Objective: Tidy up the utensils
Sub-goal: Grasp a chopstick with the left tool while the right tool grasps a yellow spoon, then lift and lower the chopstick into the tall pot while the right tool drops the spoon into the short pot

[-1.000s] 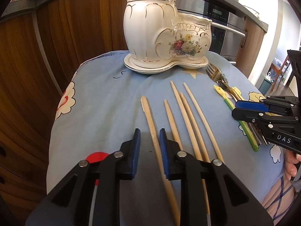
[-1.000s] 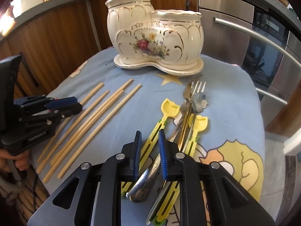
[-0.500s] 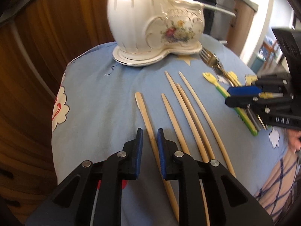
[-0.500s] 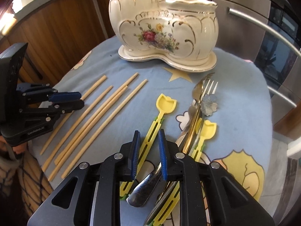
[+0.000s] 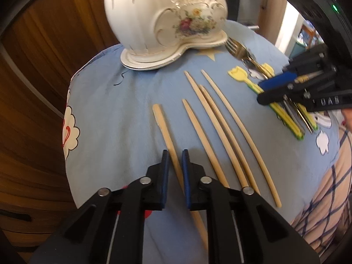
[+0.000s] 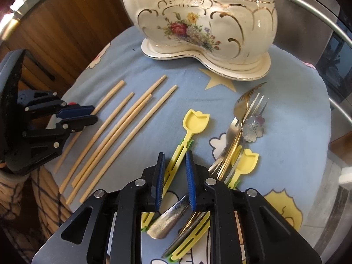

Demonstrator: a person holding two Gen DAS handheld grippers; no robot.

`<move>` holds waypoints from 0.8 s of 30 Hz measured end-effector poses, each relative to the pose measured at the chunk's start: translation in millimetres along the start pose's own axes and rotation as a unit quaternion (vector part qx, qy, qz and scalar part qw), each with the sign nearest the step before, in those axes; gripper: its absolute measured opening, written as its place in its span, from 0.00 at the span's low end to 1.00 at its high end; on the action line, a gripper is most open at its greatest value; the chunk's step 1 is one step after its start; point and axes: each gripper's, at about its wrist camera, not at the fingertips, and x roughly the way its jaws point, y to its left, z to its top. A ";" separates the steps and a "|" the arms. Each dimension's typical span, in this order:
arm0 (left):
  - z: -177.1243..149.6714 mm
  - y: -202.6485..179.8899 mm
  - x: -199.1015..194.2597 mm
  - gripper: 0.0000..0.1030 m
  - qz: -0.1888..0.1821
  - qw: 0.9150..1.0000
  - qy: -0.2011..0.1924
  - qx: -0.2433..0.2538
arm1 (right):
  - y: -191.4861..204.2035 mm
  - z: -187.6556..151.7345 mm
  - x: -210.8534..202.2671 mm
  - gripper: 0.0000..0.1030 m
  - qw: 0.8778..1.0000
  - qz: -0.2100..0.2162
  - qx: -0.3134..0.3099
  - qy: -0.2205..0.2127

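Five chopsticks (image 5: 220,127) lie side by side on the blue cloth (image 5: 123,114), straight ahead of the left gripper (image 5: 175,160). Its jaws stand slightly apart and straddle the leftmost stick (image 5: 169,140), not yet clamped on it. The right gripper (image 6: 175,165) hangs over a yellow spoon (image 6: 187,129); its jaws stand apart too, with the spoon's handle between them. Just to its right lie forks (image 6: 244,114) and a second yellow spoon (image 6: 245,160), heaped together. The holder (image 6: 204,26) stands beyond both, at the far side of the desk.

The step in hand looks like a pick-up with each gripper. To do it well, lower each until the pads flank only one piece, square to its length, and close near the middle so it does not swing. The right side needs care: the spoon touches the metal pile and may drag a fork along.

The holder's mouth is cut off at the top, so its compartments cannot be seen. The near stick ends are hidden under the left gripper, and the pile's handles under the right.
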 end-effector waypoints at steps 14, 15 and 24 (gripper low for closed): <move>-10.2 27.5 -52.8 0.06 -0.031 0.992 -0.106 -0.059 | -16.9 2.1 -19.6 0.10 0.991 0.080 0.059 -0.092; -8.1 31.5 -62.0 0.06 -0.033 0.989 -0.127 -0.070 | -17.0 2.3 -25.3 0.10 0.988 0.087 0.062 -0.107; 18.9 52.0 -101.2 0.06 -0.053 0.950 -0.274 -0.137 | -19.8 8.5 -73.1 0.10 0.956 0.092 0.060 -0.272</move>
